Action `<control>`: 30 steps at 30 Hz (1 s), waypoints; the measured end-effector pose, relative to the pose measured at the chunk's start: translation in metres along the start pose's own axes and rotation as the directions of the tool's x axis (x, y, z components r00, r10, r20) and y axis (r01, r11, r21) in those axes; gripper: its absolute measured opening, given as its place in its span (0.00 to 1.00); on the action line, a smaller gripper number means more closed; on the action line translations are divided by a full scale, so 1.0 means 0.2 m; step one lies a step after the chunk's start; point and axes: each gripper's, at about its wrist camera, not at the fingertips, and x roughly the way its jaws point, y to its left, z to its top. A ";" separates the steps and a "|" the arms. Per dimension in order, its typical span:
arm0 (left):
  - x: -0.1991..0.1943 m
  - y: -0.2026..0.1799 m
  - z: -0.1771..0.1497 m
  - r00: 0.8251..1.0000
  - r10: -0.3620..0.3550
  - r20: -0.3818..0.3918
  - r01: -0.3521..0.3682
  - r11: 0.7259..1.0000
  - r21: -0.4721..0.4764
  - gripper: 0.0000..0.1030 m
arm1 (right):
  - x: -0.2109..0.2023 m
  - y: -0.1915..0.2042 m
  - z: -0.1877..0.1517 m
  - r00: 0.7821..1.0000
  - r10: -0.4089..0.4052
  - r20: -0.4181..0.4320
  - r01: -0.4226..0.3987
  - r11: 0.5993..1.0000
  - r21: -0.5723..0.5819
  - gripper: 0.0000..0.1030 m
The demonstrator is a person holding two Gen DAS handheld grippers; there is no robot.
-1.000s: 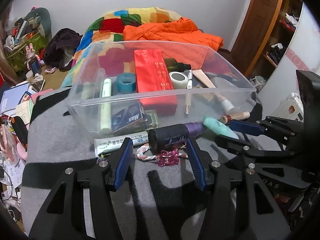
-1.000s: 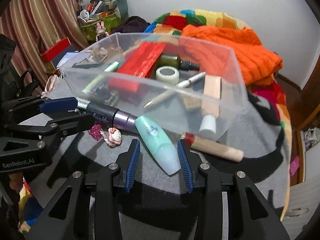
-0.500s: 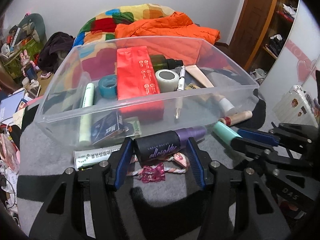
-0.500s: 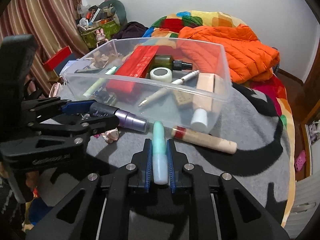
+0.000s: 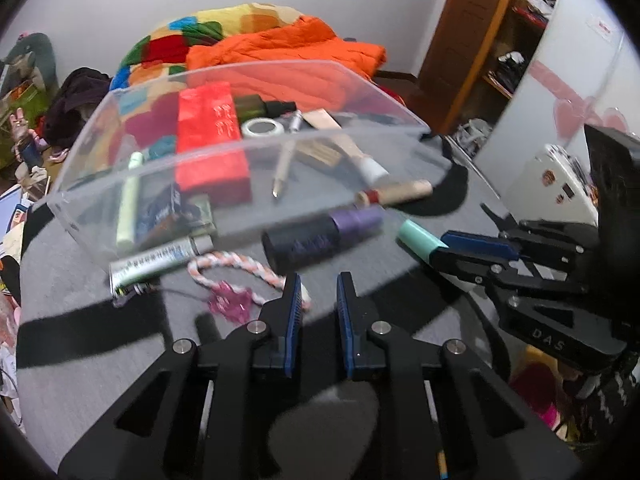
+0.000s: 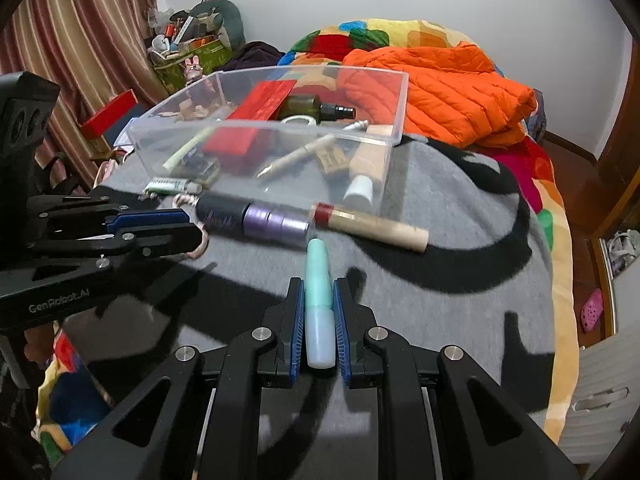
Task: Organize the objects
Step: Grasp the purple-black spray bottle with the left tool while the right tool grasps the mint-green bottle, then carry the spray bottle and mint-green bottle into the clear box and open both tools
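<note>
A clear plastic bin (image 5: pixel 240 148) (image 6: pixel 264 130) holds a red box, tubes, a pen, tape and a dark bottle. In front of it on the grey blanket lie a black-and-purple bottle (image 5: pixel 320 236) (image 6: pixel 252 216), a beige tube with a red band (image 5: pixel 396 192) (image 6: pixel 372 226), a white tube (image 5: pixel 156 260) and a pink-and-white rope charm (image 5: pixel 232 276). My right gripper (image 6: pixel 319 296) is shut on a mint-green tube (image 6: pixel 318 280), also in the left wrist view (image 5: pixel 420 236). My left gripper (image 5: pixel 318 300) is nearly closed and empty, just short of the black bottle.
An orange jacket (image 6: pixel 436 88) and a patchwork quilt (image 5: pixel 224 32) lie behind the bin. Cluttered bags (image 6: pixel 192 52) and a striped curtain (image 6: pixel 80 48) stand at the left. A wooden door (image 5: pixel 472 32) and shelves are at the right.
My left gripper has closed from wide open around the black bottle and pulled back from it empty. My right gripper closed on the mint tube and lifted it back from the bin.
</note>
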 end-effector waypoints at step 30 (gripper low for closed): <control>0.04 -0.14 0.06 0.997 -0.074 -0.020 0.076 0.992 0.096 0.58 | 0.03 -0.20 -0.06 0.998 -0.055 -0.033 0.059 0.992 0.112 0.22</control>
